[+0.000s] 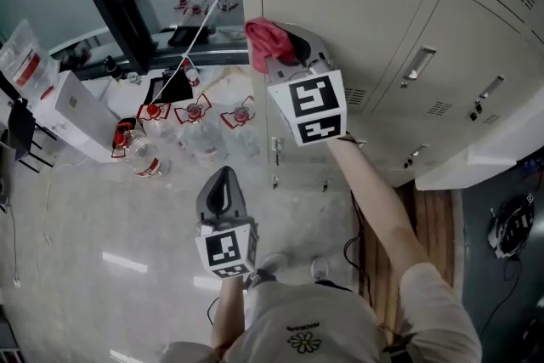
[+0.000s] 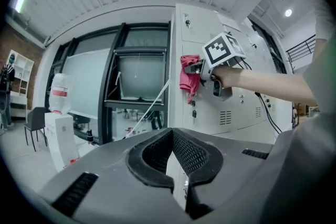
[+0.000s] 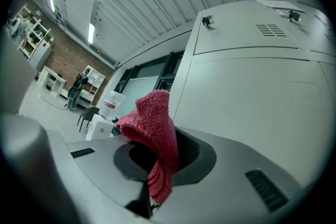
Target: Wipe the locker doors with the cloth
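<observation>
A red cloth (image 1: 263, 42) is pinched in my right gripper (image 1: 285, 53), which is shut on it and held up at the left edge of the beige locker door (image 1: 348, 0). In the right gripper view the cloth (image 3: 154, 136) bunches up out of the jaws and hangs over them, with the locker door (image 3: 252, 102) close on the right. My left gripper (image 1: 223, 187) hangs lower, over the floor and away from the lockers, shut with nothing in it. From the left gripper view, the right gripper (image 2: 202, 68) and cloth (image 2: 188, 77) show against the lockers (image 2: 231, 107).
Several water bottles (image 1: 140, 153) and a white box (image 1: 72, 110) stand on the floor to the left, below a dark window frame (image 1: 127, 4). A black cable (image 1: 353, 251) lies near the locker base. More locker doors (image 1: 476, 55) extend to the right.
</observation>
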Demonstrator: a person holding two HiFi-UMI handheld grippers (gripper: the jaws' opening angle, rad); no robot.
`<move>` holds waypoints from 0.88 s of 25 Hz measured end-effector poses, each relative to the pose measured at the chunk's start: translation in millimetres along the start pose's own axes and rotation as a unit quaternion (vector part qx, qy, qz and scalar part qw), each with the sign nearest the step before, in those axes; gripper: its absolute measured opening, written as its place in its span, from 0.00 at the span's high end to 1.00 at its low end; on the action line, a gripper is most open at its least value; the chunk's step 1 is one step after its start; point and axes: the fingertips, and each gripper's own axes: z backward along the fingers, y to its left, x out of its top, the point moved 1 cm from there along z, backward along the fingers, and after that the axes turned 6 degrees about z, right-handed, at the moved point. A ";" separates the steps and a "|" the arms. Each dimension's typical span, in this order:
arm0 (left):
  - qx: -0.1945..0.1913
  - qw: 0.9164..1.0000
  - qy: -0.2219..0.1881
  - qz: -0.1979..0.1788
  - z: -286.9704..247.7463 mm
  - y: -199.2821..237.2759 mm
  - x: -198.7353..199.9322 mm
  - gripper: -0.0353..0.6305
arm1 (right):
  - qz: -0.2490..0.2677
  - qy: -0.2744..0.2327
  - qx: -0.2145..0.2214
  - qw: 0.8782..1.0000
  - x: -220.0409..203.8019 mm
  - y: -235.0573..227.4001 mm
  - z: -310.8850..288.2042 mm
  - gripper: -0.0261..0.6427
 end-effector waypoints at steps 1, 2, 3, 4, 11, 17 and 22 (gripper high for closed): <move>0.004 1.000 0.002 0.002 0.5 2.4 -1.7 0.92 | 0.004 0.005 0.001 1.000 -3.2 2.7 -3.4 0.92; 0.006 1.000 0.003 0.003 1.3 4.2 -3.1 0.92 | 0.008 0.010 0.001 1.000 -6.6 4.7 -6.0 0.92; 0.008 1.000 0.003 0.003 1.9 5.7 -4.0 0.92 | 0.010 0.014 0.000 1.000 -9.7 6.1 -7.8 0.92; 0.009 1.000 0.003 0.003 2.3 7.1 -4.3 0.92 | 0.012 0.017 -0.001 1.000 -11.9 6.9 -8.9 0.92; 0.009 1.000 0.001 0.002 -0.1 9.7 -1.4 0.92 | 0.029 0.022 -0.010 0.999 -13.9 7.5 -8.9 0.92; -0.005 1.000 0.002 -0.001 -5.8 -1.2 -3.0 0.92 | 0.037 0.026 -0.013 0.999 -17.7 0.2 0.6 0.92; -0.021 1.000 0.003 -0.005 -10.4 -14.4 -3.0 0.92 | 0.039 0.029 -0.035 0.998 -21.6 -19.5 13.7 0.92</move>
